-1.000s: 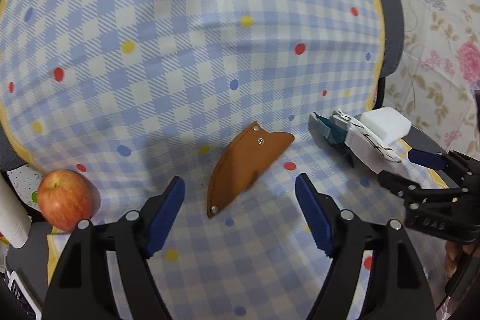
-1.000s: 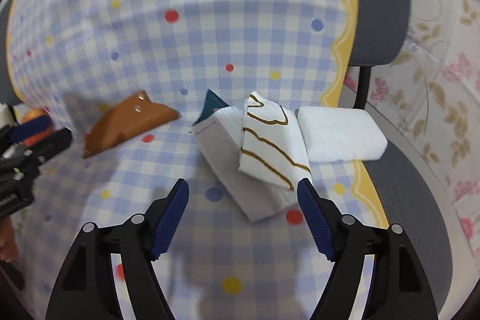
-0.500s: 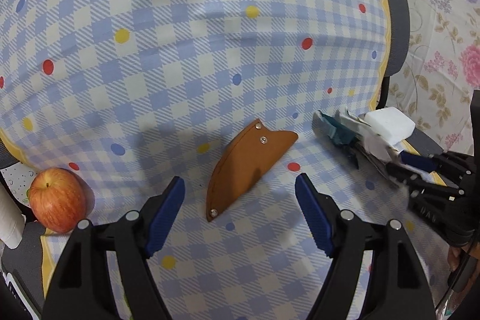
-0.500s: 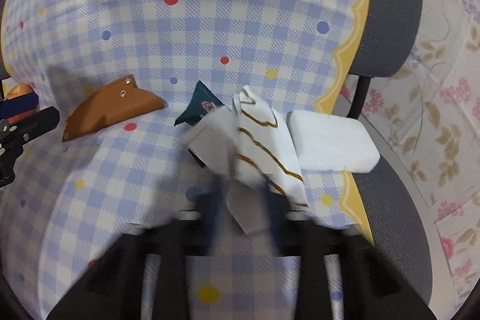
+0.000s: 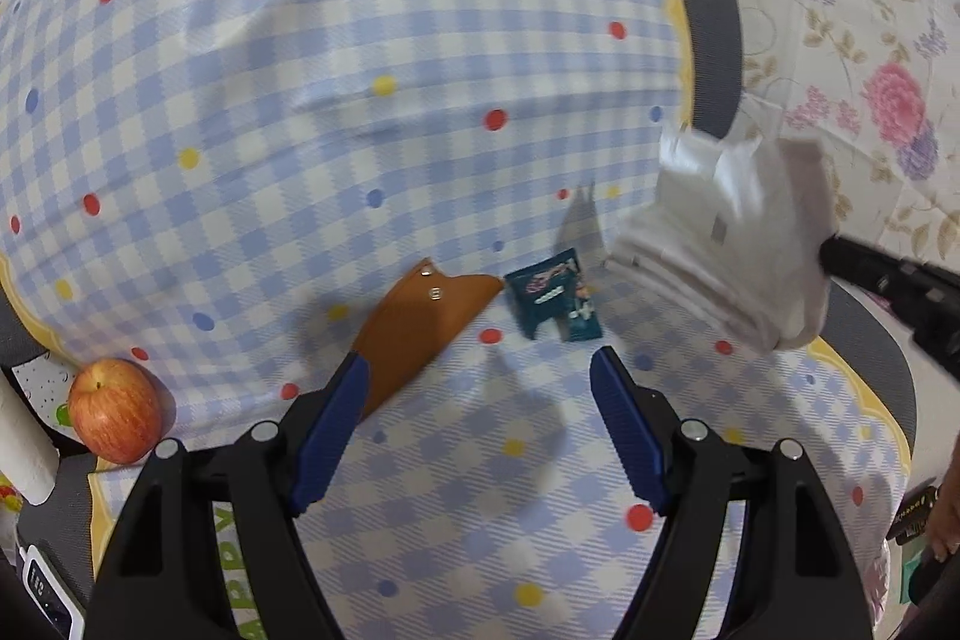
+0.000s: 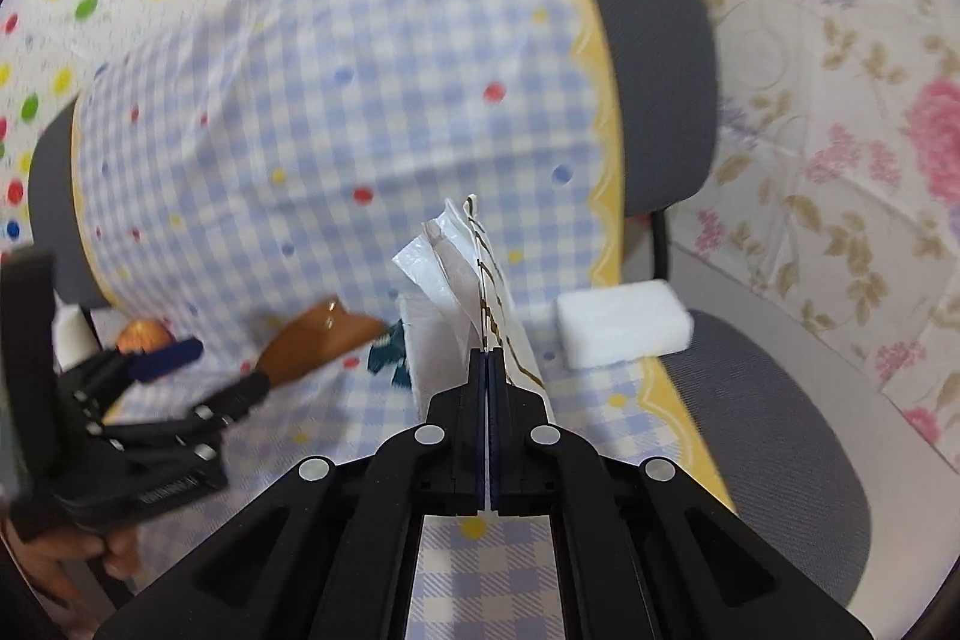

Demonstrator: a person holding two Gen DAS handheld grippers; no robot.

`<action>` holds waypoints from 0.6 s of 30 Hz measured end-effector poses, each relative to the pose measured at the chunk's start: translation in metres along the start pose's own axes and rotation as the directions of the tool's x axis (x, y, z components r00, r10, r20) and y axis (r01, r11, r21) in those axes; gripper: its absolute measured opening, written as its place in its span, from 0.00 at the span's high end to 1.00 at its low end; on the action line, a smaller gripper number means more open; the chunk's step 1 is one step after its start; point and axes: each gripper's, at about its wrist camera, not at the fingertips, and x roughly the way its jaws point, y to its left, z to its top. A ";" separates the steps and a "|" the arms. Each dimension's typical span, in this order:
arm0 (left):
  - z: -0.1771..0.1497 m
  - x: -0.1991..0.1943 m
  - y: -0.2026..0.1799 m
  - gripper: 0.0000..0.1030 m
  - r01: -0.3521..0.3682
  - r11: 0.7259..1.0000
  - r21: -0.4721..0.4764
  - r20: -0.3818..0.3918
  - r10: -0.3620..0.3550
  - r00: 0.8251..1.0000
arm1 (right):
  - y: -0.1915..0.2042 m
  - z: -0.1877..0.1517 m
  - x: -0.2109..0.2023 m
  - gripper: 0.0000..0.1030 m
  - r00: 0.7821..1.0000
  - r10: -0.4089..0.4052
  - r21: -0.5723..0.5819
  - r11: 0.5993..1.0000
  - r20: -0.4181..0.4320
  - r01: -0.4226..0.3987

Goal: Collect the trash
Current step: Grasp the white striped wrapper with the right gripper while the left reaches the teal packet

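Note:
My right gripper (image 6: 486,358) is shut on a white paper wrapper (image 6: 474,292) with brown lines and holds it above the table. The lifted wrapper (image 5: 732,244) shows blurred at the right of the left wrist view. A dark teal snack packet (image 5: 555,295) lies flat on the checked tablecloth (image 5: 336,112), just beyond my open, empty left gripper (image 5: 480,400). The packet's edge (image 6: 384,355) peeks out left of the held wrapper in the right wrist view.
A brown leather pouch (image 5: 420,328) lies left of the packet. A red apple (image 5: 117,409) sits at the table's left edge. A white sponge block (image 6: 621,331) rests by the yellow table border. Grey chairs (image 6: 654,40) stand along the right side.
My right gripper closed on the white wrapper and lifted it off the table, uncovering the teal packet. My left gripper moved right and forward, toward the packet.

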 end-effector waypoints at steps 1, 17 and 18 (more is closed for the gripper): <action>0.000 0.001 -0.004 0.28 0.002 1.000 0.008 -0.001 -0.002 1.000 | -0.003 0.000 -0.004 0.99 1.000 -0.009 0.009 1.000 0.011 0.009; 0.033 0.095 -0.039 0.43 0.060 0.997 0.040 -0.116 -0.055 0.992 | -0.045 0.001 0.013 0.99 0.996 -0.058 0.105 0.993 0.061 0.051; 0.037 0.104 -0.040 0.48 0.053 0.997 0.049 -0.137 -0.046 0.990 | -0.047 0.002 0.017 0.99 0.997 -0.056 0.106 0.993 0.060 0.049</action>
